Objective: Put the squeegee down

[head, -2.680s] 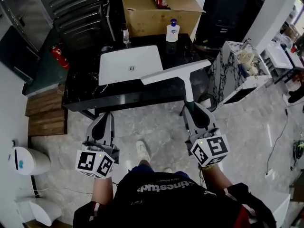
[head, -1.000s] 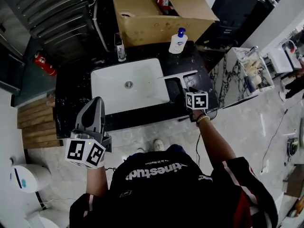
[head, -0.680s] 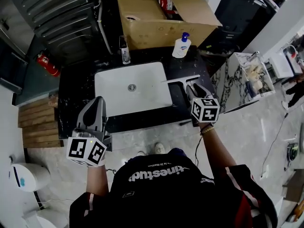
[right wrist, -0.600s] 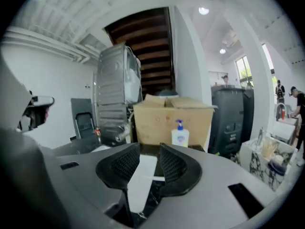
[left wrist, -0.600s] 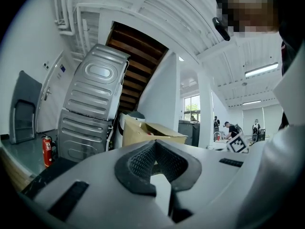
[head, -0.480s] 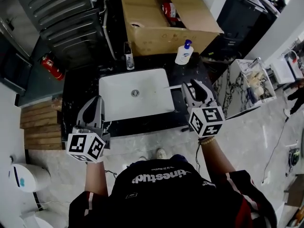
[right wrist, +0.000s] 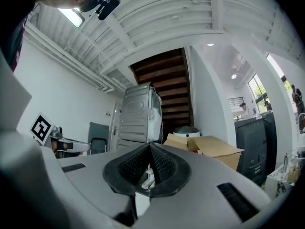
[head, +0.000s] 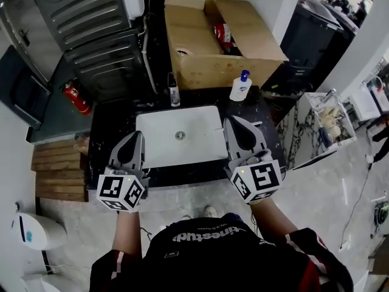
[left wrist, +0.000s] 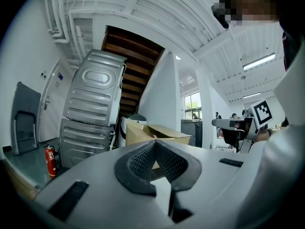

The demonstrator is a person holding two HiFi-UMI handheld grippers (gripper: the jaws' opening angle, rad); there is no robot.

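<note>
Right claw [head: 236,121] is pressed together now, pads meeting with nothing between them. A second ago it was spread wide, down at the counter [head: 112,132] with the squeegee handle in its jaws. So it has let go, snapped shut empty and come away. In the right gripper view the closed pads look out level, at open room, a big grey metal panel and a cardboard box [right wrist: 214,149] far off. No squeegee there.

Where is the squeegee [head: 258,124]? It's down on the black counter, just right of the white sink [head: 200,117], where the claw left it. Most of it is hidden behind the raised right claw, and only what looks like a pale sliver of it peeks out on the right. By my reading the putting-down is done, and this is the pull-back.

Left claw [head: 132,136] is also pressed together and carrying nothing. It has barely shifted through all this.

Now the pose. Both arms are drawn in near the body, forearms side by side. The claws point level and away from the person, marker cubes nearest the camera. The left one hangs over the near left edge of the counter, the right one over the near right corner of the sink. A soap bottle [head: 240,87] and the tap [head: 174,90] stand untouched on the far side.
</note>
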